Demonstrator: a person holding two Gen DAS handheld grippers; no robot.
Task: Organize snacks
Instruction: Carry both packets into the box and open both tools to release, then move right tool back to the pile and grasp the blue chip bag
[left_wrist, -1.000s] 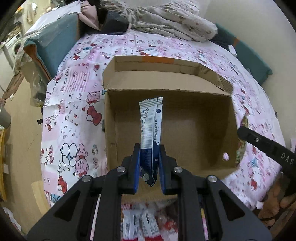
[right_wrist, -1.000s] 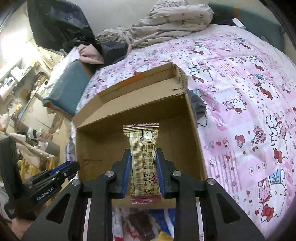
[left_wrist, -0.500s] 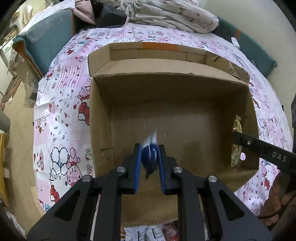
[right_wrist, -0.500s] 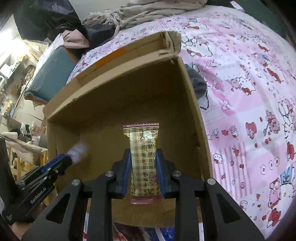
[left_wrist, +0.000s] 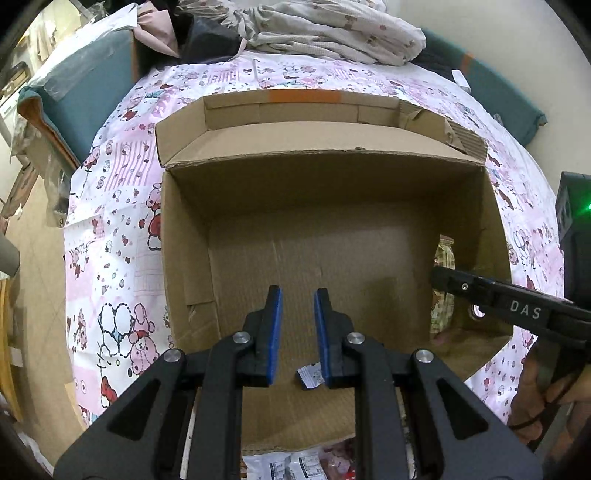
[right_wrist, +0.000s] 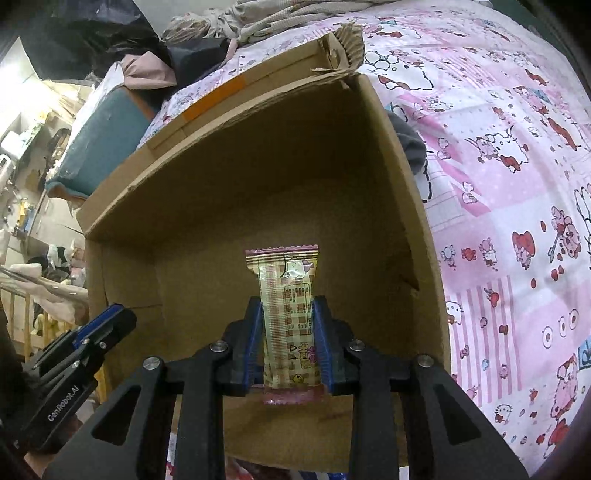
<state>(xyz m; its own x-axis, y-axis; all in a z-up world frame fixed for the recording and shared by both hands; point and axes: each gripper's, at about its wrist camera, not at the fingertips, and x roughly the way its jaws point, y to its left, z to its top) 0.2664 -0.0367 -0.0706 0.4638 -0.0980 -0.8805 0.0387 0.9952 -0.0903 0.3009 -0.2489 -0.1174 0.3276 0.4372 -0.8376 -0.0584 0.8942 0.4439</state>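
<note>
Right gripper (right_wrist: 288, 347) is clamped on a plaid snack bar (right_wrist: 286, 310), long axis straight up toward 12 o'clock with the crimped end on top, held over the open cardboard box (right_wrist: 236, 206) sitting on the pink bedsheet (right_wrist: 517, 184). Left gripper (left_wrist: 298, 332) has its jaws spread with nothing between them, hanging over the box floor. A small blue-and-white packet (left_wrist: 309, 376) peeks out at about 5 o'clock, just beside its right finger, mostly hidden so can't tell which way it points.
</note>
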